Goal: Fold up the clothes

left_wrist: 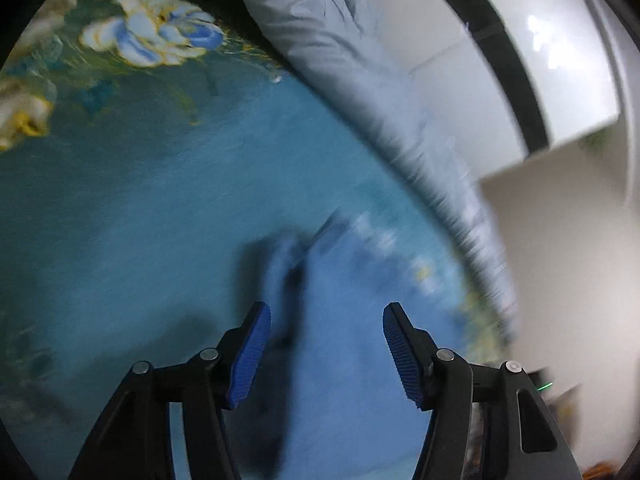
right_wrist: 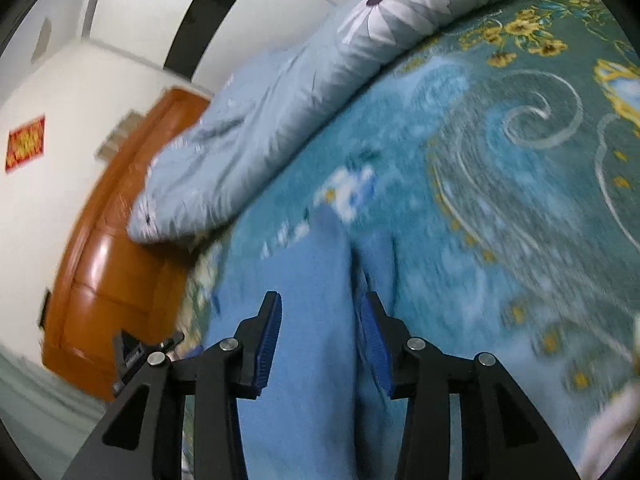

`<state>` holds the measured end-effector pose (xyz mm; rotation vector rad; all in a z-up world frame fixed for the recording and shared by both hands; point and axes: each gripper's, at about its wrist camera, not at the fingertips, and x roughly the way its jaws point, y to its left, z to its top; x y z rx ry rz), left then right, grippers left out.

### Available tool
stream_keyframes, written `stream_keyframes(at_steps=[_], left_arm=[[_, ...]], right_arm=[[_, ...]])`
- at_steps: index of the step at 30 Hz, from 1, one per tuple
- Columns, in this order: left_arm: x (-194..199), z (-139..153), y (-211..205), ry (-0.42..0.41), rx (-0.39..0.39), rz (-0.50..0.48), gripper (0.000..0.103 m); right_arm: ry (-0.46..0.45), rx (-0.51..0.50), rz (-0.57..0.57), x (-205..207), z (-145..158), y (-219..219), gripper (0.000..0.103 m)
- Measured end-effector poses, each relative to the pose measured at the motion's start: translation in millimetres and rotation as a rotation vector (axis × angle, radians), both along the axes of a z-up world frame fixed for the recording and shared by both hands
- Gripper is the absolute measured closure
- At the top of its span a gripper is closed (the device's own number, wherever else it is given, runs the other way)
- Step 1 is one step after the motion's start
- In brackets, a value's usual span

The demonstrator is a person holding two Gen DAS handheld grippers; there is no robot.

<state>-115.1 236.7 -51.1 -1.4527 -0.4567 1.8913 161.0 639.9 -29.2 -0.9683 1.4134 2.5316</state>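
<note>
Left hand-held gripper [left_wrist: 326,354] hangs over the bed with its blue pads well apart, nothing pinched between them. Below it lies the blue garment [left_wrist: 344,380], a rumpled ridge of it rising just ahead of the left pad, all on the teal floral bedspread [left_wrist: 120,200]. Over to the right hand-held gripper [right_wrist: 320,344]: pads also apart, the garment's cloth running up between them, but neither pad clearly presses on it, so I read it as free. Both views are smeared, so the cloth's exact edges are hard to call.

So where is the danger? The garment sits near the side of the bed, with the wooden bed frame [right_wrist: 104,272] just beyond it in the right view. A sloppy pull could drag it over that edge. That central crease looks bunched; clamp there and either gripper probably takes several layers at once, and the fold comes out lopsided. The soft bedspread lies right beneath, so a deep bite could catch it too. And the grey-blue quilt [right_wrist: 280,120] is heaped nearby, leaving little room to spread the cloth.
</note>
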Motion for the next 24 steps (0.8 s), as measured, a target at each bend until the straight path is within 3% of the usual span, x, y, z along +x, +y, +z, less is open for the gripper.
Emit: stream_keyframes(at_steps=[5, 13, 14, 15, 16, 18, 24], left_arm=[[27, -25, -4, -0.045, -0.072, -0.071, 0.04], [47, -26, -8, -0.054, -0.031, -0.076, 0.044], [49, -25, -10, -0.059, -0.024, -0.07, 0.054], [49, -27, -12, -0.077, -0.014, -0.061, 0.065], [47, -30, -12, -0.099, -0.002, -0.047, 0.07], [43, -37, -14, -0.138, 0.025, -0.019, 0.089], [52, -24, -29, -0.144, 0.073, -0.003, 0.093]], right_arm=[[-0.084, 0.022, 0.057, 13, -17, -23, 0.06], [-0.059, -0.069, 0.068, 12, -37, -44, 0.06], [-0.054, -0.084, 0.065, 12, -38, -45, 0.062], [-0.053, -0.093, 0.059, 14, -39, -45, 0.071], [-0.057, -0.099, 0.053, 14, -40, -45, 0.083], [-0.054, -0.127, 0.042, 16, -41, -43, 0.091], [-0.018, -0.149, 0.035, 23, -25, -49, 0.094]])
